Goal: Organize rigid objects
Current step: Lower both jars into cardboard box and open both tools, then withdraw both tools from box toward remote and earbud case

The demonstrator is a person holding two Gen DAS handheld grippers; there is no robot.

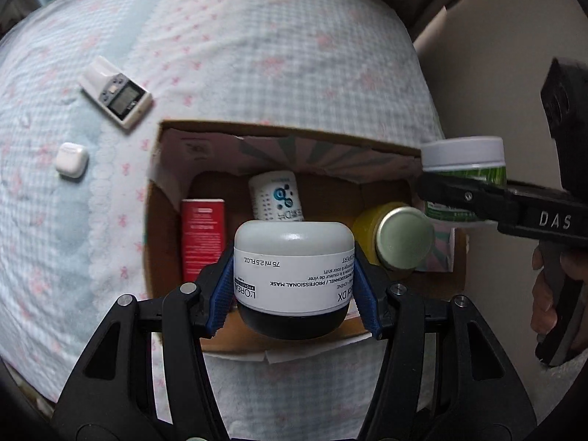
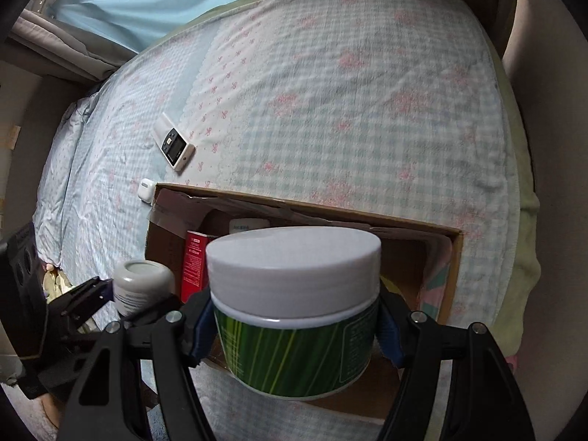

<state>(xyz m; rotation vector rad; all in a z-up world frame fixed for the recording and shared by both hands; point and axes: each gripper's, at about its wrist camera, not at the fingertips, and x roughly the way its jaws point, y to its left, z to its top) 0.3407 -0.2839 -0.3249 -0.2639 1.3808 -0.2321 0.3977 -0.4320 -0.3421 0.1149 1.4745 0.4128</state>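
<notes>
My left gripper (image 1: 294, 294) is shut on a white and black L'Oreal mask jar (image 1: 294, 268), held upside down over the near edge of an open cardboard box (image 1: 154, 228). My right gripper (image 2: 296, 325) is shut on a green jar with a white lid (image 2: 294, 294), held above the box's near right side (image 2: 455, 268); this jar also shows in the left wrist view (image 1: 465, 169). The L'Oreal jar also shows in the right wrist view (image 2: 141, 286). Inside the box lie a red carton (image 1: 203, 235), a white bottle (image 1: 275, 196) and a yellow jar (image 1: 397, 239).
The box sits on a bed with a checked, pink-flowered sheet (image 1: 257, 55). A white digital timer (image 1: 117, 93) and a white earbud case (image 1: 71, 160) lie on the sheet left of the box. A wall (image 1: 496, 92) is at the right.
</notes>
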